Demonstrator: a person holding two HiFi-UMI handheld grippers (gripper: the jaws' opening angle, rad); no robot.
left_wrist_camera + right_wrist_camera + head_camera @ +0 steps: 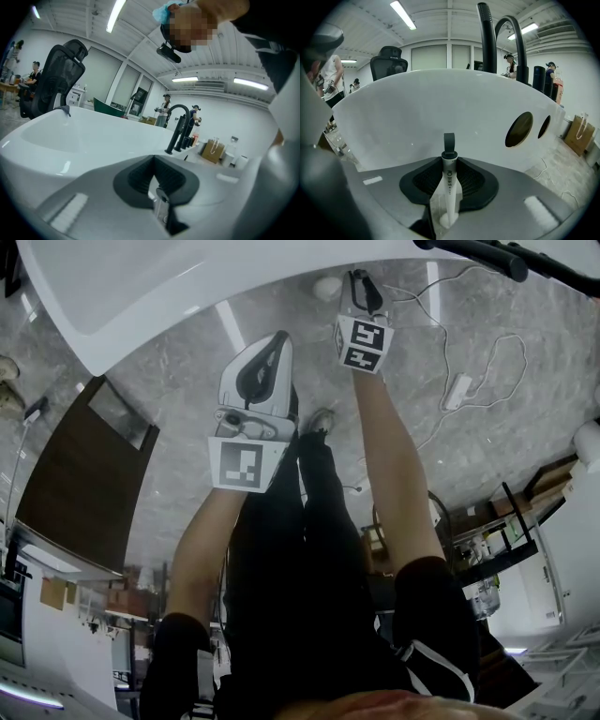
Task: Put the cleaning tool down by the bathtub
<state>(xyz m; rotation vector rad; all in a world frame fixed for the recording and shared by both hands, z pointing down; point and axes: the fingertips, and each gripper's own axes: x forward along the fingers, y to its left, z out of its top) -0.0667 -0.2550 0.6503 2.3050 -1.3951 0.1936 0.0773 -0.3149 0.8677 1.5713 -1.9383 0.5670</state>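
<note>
The white bathtub (141, 296) curves across the top left of the head view and fills the right gripper view (440, 108). My right gripper (360, 279) points at the floor beside the tub's wall. Its jaws are closed on the cleaning tool (449, 183), a slim white handle with a grey loop at its tip, which lies along the jaws. My left gripper (281, 339) hovers lower left of it, shut, with nothing between its pads (140, 176). A small white round thing (326, 287) sits by the right gripper's tip.
A black tap (506, 42) rises over the tub's rim. White cables and a power strip (459, 390) lie on the grey marble floor to the right. A dark wooden panel (84, 474) stands at left. The person's shoe (319, 420) is between the arms.
</note>
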